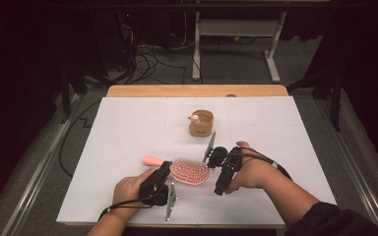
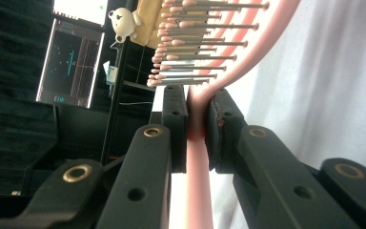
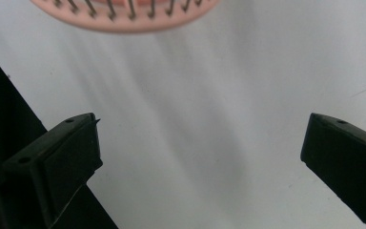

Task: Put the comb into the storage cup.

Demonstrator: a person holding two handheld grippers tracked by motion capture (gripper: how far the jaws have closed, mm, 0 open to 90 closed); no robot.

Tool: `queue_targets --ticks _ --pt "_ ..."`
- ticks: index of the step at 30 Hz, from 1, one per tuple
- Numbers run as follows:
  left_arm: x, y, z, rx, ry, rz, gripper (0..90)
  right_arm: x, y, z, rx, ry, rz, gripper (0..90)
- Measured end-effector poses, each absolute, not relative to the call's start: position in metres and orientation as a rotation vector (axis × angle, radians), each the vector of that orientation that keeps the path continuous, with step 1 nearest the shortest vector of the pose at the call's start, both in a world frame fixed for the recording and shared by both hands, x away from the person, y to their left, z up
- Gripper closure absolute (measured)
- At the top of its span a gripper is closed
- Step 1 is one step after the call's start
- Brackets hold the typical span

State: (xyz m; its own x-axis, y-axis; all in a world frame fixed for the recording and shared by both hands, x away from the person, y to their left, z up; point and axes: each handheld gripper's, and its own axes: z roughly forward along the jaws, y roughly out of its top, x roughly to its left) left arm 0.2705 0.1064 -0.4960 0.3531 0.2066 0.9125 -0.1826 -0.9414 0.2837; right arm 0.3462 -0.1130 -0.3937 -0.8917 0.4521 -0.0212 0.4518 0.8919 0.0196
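Pink plastic hairbrush (image 1: 187, 170) is lying on the white table (image 1: 128, 132), its long axis running left to right, handle tip pointing left, bristles facing up. It is looking light and stiff, with the slim neck the best hold. The left gripper (image 2: 197, 126) is clamping that neck between its fingers (image 2: 175, 125). The right gripper (image 3: 200, 148) is hovering beside the head, fingers spread wide and holding nothing.
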Motion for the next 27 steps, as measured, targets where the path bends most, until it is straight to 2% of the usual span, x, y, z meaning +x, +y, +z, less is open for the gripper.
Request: queue_targets --ticks 27 --pt "0.274 0.112 -0.491 2.267 0.096 1.580 80.5 0.350 -0.168 -0.435 0.831 3.003 -0.064 0.4"
